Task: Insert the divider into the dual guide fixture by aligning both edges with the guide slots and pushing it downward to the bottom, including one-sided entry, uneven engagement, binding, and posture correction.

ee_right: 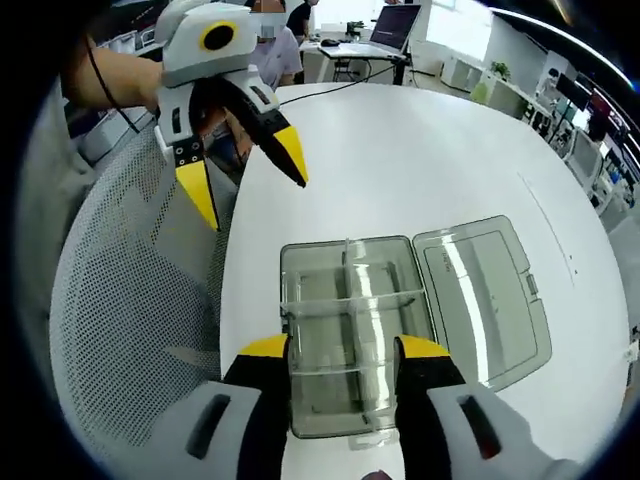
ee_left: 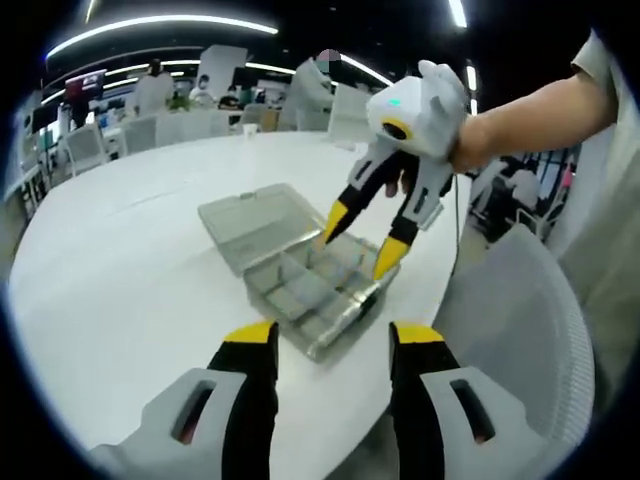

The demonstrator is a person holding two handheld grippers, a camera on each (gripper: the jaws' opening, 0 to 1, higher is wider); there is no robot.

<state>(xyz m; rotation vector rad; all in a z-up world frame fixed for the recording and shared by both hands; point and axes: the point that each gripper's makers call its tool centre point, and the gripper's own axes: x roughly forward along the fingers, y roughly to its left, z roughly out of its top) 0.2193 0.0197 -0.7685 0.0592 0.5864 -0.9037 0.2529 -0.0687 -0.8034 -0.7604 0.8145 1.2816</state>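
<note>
Clear compartment box [ee_right: 355, 330] lies open on white table [ee_right: 420, 150], lid [ee_right: 485, 300] flat beside. Dividers [ee_right: 350, 300] seem seated in slots; glare blurs them. Right gripper [ee_left: 362, 242] spread above box; left gripper [ee_right: 250, 180] spread, empty. Advice: pinch divider top centrally, keep vertical, press evenly.

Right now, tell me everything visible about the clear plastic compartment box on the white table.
The clear plastic compartment box lies open on the round white table, near the edge by a mesh chair. Its hinged lid is folded back flat beside the tray. Thin transparent dividers split the tray into several compartments, which look empty. In the left gripper view, the right gripper hovers open just above it, not clearly touching. The left gripper hangs open away from it.
</note>
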